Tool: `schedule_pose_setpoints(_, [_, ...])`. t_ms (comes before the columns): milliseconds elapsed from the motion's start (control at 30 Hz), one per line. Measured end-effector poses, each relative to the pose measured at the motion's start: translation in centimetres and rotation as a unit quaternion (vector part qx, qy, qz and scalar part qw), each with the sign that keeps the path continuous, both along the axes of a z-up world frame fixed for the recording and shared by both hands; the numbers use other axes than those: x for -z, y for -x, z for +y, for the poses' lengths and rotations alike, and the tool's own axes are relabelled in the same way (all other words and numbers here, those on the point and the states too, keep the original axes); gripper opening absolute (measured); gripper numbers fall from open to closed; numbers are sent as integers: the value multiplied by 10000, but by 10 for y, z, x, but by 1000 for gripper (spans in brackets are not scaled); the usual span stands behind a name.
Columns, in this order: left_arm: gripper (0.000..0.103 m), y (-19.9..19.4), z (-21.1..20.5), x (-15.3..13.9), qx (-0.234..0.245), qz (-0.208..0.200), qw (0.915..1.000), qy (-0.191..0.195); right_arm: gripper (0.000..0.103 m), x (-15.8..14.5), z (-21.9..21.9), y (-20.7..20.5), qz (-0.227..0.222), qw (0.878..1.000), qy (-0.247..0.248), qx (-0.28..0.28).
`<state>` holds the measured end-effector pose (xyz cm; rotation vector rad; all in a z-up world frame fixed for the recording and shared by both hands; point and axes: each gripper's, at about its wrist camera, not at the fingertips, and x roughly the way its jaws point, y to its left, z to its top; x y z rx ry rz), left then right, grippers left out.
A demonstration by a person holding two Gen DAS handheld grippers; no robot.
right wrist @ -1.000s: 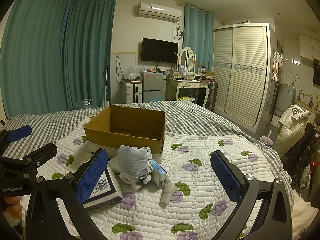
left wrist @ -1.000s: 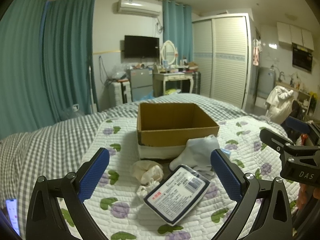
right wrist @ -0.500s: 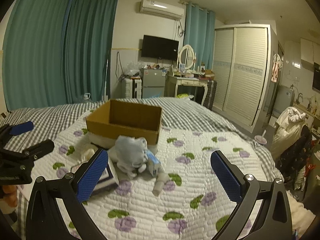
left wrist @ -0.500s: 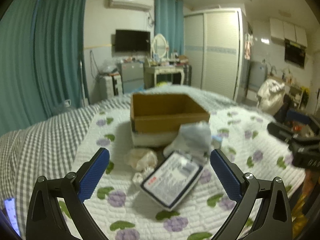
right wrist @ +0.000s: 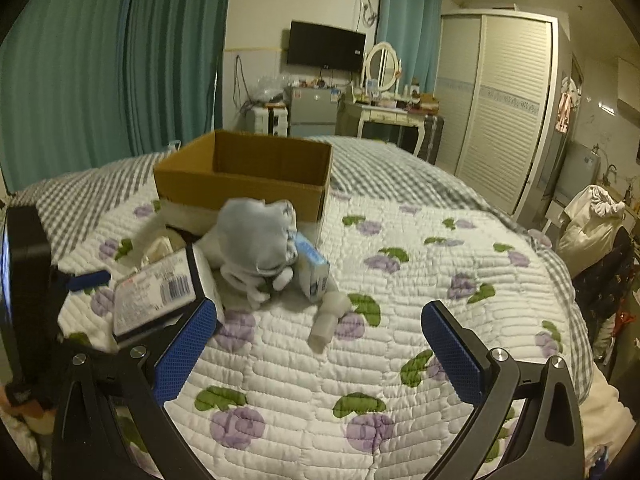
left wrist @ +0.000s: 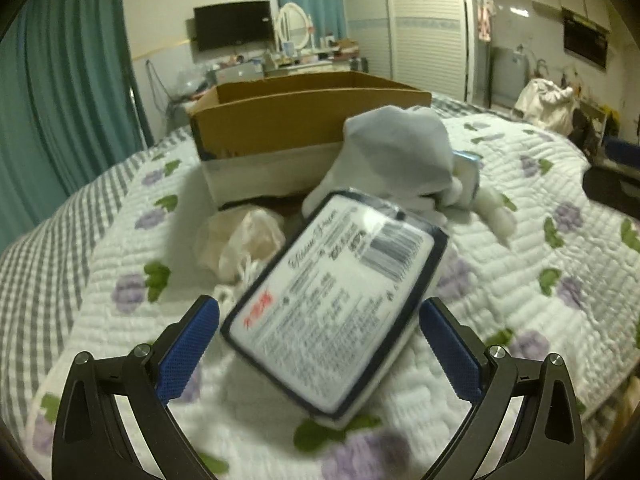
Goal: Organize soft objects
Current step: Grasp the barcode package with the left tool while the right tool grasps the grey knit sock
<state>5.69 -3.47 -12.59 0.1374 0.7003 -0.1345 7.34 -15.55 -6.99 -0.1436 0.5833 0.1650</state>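
The left wrist view shows a crumpled pale bag just left of the tissue pack, largely hidden in the right wrist view; the right wrist view shows a small white tube on the quilt. The left tool is spread open, and the tissue pack lies tilted between its blue pads, touching neither. Behind the pack sit a grey sock bundle and an open cardboard box. The right tool is open over bare quilt, the bundle ahead to its left. Teal curtains, a wall television and a wardrobe stand behind the bed.
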Motion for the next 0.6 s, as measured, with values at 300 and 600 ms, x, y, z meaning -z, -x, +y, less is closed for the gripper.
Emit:
schedule_pose_setpoints(300, [82, -4, -26, 30, 128, 44, 9942, -1067, 103, 5, -2, -5, 110, 9999, -10, 63])
schedule_pose_setpoints(600, [50, 28, 17, -22, 33, -175, 9997, 144, 103, -9, 6, 8, -87, 9999, -116, -13])
